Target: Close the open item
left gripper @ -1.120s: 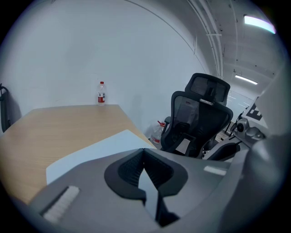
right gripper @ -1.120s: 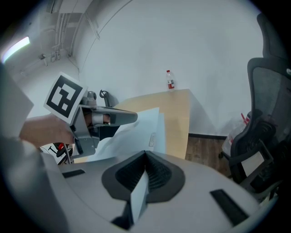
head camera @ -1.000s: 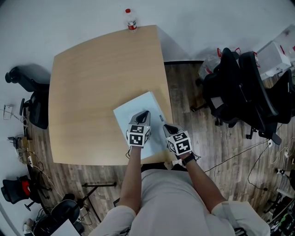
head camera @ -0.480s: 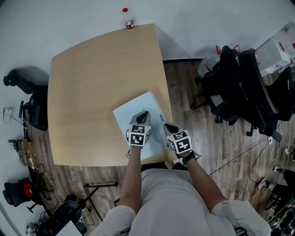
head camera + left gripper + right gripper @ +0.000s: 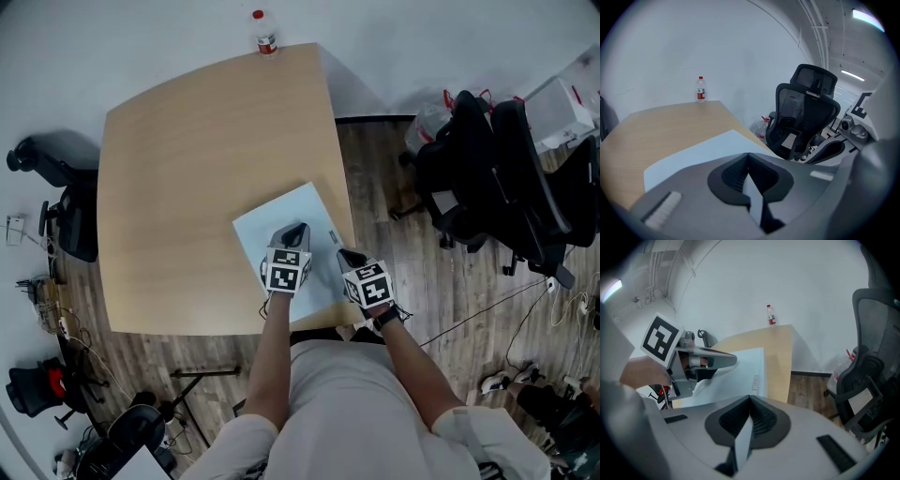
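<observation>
A pale blue flat item (image 5: 286, 217) lies flat on the wooden table (image 5: 187, 169), near its front right corner, with a small label at its right edge. It also shows under the jaws in the left gripper view (image 5: 708, 150) and the right gripper view (image 5: 740, 366). My left gripper (image 5: 298, 228) hovers over the middle of the item, shut, with nothing between its jaws (image 5: 748, 154). My right gripper (image 5: 343, 253) is over the item's right edge, shut and empty as well (image 5: 750, 397). The left gripper (image 5: 708, 361) appears at the left of the right gripper view.
A small bottle with a red cap (image 5: 266, 41) stands at the table's far edge. Black office chairs (image 5: 506, 178) crowd the floor to the right. Another chair (image 5: 56, 187) is at the left. The table's right edge (image 5: 345, 187) runs close to the item.
Both grippers stay over the pale blue item in almost the same place. Only the head view has shifted slightly.
</observation>
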The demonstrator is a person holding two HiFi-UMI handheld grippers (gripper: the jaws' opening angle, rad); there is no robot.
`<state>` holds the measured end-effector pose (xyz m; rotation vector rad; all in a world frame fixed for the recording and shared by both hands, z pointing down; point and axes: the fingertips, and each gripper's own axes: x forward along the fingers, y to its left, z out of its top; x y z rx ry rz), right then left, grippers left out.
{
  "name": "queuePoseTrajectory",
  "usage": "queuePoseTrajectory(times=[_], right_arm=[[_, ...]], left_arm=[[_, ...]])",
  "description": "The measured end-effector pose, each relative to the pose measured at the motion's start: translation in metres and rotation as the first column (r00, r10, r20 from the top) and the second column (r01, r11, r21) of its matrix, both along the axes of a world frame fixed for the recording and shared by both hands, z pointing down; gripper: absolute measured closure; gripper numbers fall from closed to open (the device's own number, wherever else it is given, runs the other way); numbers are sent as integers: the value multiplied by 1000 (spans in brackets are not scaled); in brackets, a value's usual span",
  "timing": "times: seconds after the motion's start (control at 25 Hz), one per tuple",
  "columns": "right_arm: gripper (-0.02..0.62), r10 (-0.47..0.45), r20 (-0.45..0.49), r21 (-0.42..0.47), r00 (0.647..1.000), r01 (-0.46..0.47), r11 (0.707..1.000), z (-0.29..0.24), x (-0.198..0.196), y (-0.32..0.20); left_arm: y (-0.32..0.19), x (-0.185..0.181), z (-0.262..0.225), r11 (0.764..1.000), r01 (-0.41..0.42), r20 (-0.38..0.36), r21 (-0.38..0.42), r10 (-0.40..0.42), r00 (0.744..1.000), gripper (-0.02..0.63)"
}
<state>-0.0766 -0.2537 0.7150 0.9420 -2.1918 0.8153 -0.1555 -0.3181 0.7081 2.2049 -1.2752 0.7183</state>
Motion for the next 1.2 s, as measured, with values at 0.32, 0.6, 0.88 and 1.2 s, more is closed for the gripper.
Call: queuePoseTrajectory(times=[0.32,0.6,0.88,1.2], right_arm=[[583,16,14,-17,1000,-16,1000,3,-1,-3],[583,5,6,-97,1000,-4,995,6,-1,-4],[583,8,8,-92,1000,-8,996,9,1,-7],[583,-20,-7,-85,1000,19,996,11,1,-5]], left_arm=[[-1,-3,9,1000,-20,46,-13,21,999,597],[4,3,29,994,-56,124,-92,67,990,597],[2,5,37,990,-64,125,-125,79,989,597],[2,7,35,992,-60,113,-107,72,991,597]])
